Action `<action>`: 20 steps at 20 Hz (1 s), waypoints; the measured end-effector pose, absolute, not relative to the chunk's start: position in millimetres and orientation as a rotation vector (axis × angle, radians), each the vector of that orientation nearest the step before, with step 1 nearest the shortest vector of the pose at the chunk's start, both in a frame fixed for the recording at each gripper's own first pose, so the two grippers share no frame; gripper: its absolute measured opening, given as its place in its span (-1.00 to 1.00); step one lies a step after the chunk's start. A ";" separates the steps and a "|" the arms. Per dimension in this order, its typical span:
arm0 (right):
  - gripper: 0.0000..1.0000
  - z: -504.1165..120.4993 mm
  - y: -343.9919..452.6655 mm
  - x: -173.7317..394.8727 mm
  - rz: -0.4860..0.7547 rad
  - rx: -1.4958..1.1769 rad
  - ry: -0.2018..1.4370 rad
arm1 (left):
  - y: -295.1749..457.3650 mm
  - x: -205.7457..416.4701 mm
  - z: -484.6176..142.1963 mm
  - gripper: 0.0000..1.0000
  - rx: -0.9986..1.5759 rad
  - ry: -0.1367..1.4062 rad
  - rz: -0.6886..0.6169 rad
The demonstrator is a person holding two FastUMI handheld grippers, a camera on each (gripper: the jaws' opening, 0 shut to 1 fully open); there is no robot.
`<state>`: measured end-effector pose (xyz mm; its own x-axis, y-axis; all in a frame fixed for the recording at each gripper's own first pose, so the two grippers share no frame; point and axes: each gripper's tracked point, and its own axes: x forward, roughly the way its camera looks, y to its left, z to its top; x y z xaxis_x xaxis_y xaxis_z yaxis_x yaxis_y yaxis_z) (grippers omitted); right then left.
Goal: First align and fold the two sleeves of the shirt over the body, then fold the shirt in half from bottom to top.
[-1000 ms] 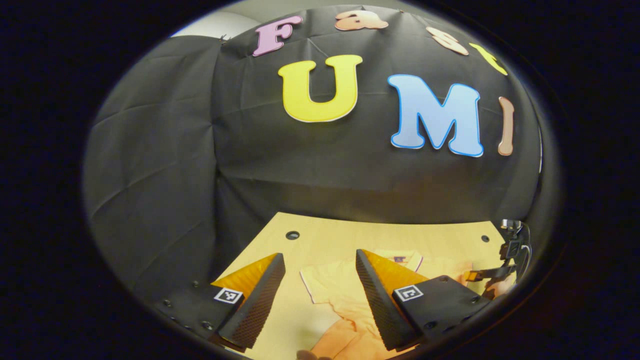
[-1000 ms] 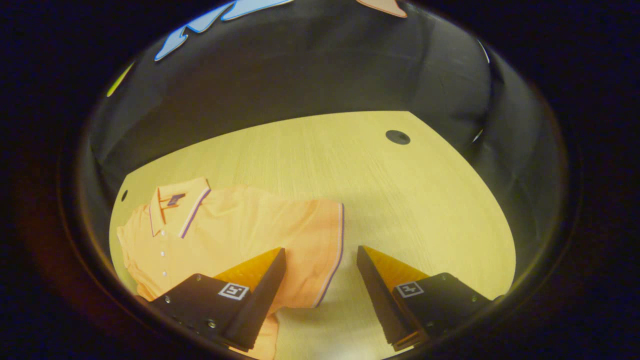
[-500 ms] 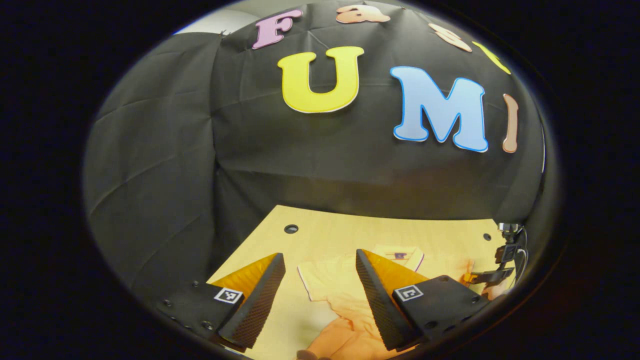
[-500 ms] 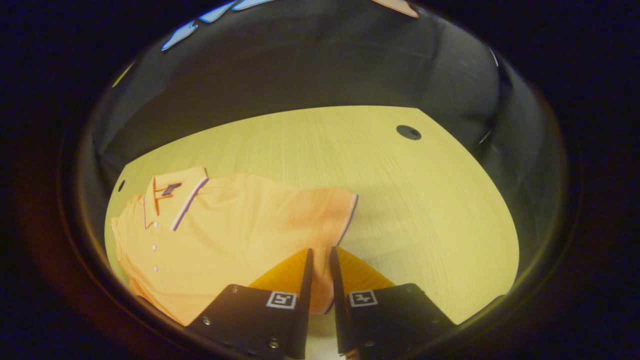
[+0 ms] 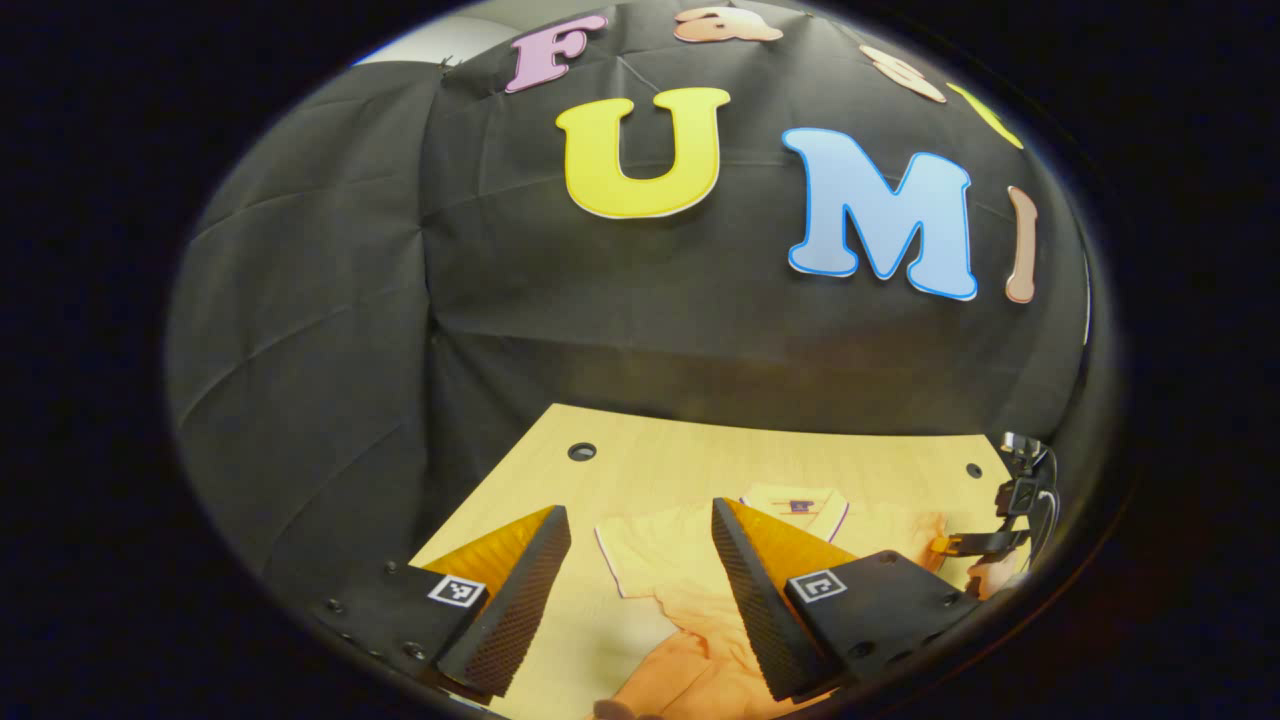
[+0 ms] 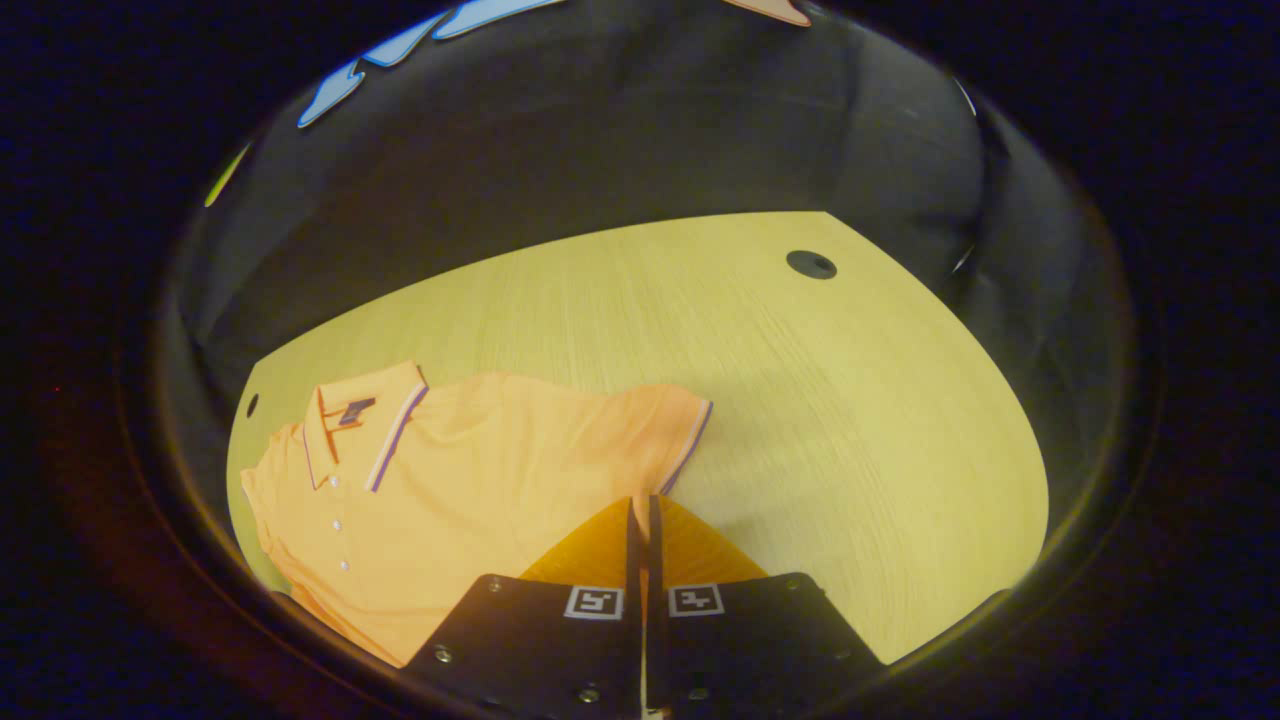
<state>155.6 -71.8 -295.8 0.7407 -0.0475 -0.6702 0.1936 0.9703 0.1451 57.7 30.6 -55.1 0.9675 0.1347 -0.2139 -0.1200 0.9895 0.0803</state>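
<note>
- Orange short-sleeved polo shirt with a striped collar [image 6: 470, 470] lies face up on the pale wooden desk [image 6: 800, 400], collar toward the booth wall, body spread out toward the near edge.
- Right tool [image 6: 640, 520] has its two fingers brought almost together at the cuff end of the shirt's right sleeve [image 6: 670, 435]; a thin strip of cloth seems to sit between them, though the contact itself is hidden under the fingers, so the pinch is likely rather than certain.
- Left tool [image 5: 640, 560] hangs wide open above the other side of the shirt, its fingers straddling the left sleeve [image 5: 640, 550] and gripping nothing.
- Judged stage: the first sleeve fold is just being started; the second sleeve and the bottom-to-top fold remain.
- Risks: a shallow pinch on the cuff could slip once the sleeve is lifted; pulling from one side alone could drag the whole shirt across the smooth desk and skew it, spoiling the alignment.
</note>
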 end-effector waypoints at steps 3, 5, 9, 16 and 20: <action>-0.95 -269.7 -46.5 162.5 -0.070 0.202 0.675 | 37.2 58.1 -61.7 0.89 0.058 0.228 0.136; -0.96 -252.2 -22.0 166.7 -0.019 0.194 0.642 | 43.1 57.0 -66.0 0.88 0.049 0.235 0.143; -0.96 -238.8 37.3 164.7 0.101 0.147 0.625 | 63.6 53.6 -73.5 0.89 0.037 0.245 0.171; -0.95 -268.9 109.4 148.9 0.230 0.074 0.702 | 100.4 49.1 -84.0 0.86 0.011 0.269 0.227; -0.76 -282.6 120.6 142.1 0.237 0.049 0.753 | 111.3 50.4 -91.1 0.89 0.011 0.284 0.241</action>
<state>142.1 120.6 -282.6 0.7042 0.2301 -0.6717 -0.1952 0.9723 0.1284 50.4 111.3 -91.1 0.9315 0.2366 -0.2762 -0.2334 0.9713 0.0447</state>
